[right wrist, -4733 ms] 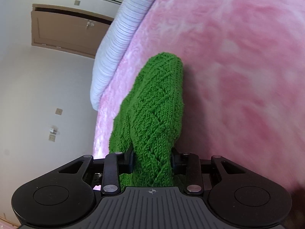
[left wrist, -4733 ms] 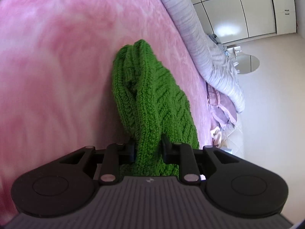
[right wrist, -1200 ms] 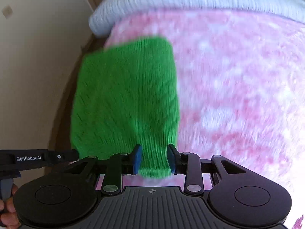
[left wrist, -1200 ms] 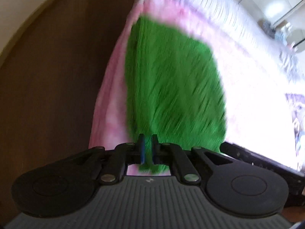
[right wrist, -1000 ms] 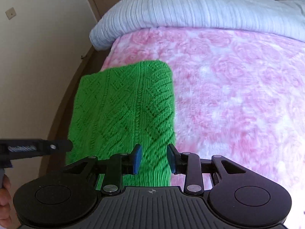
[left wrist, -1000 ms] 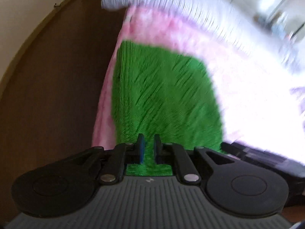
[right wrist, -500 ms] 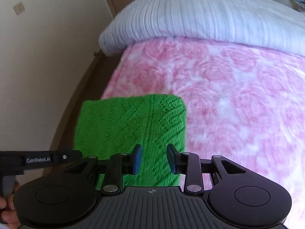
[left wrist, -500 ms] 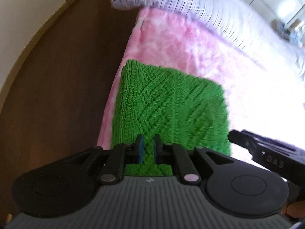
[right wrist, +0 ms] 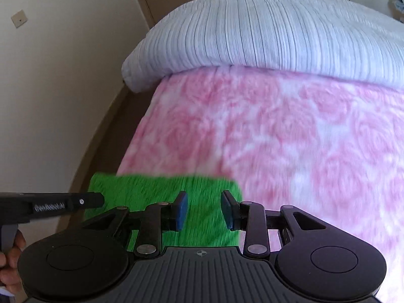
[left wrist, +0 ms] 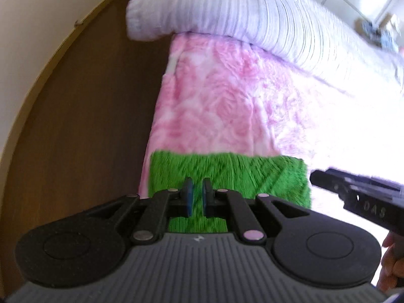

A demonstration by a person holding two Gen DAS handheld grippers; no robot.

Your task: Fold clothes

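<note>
A green knitted garment (left wrist: 227,174) lies folded flat at the near left corner of the pink rose-patterned blanket (left wrist: 214,101); it also shows in the right wrist view (right wrist: 164,192). My left gripper (left wrist: 197,189) hovers above its near edge, jaws slightly apart with a narrow gap and nothing between them. My right gripper (right wrist: 203,203) is open and empty above the garment's right part. Each view shows the other gripper at its side.
A white striped duvet (right wrist: 265,38) is rolled across the far end of the bed. Brown floor (left wrist: 88,113) and a cream wall (right wrist: 50,75) run along the bed's left edge, close to the garment.
Both grippers let go of the hanging garment, which now lies folded on the bed. Over the last second both grippers pulled back and up, so the garment sits lower in view.
</note>
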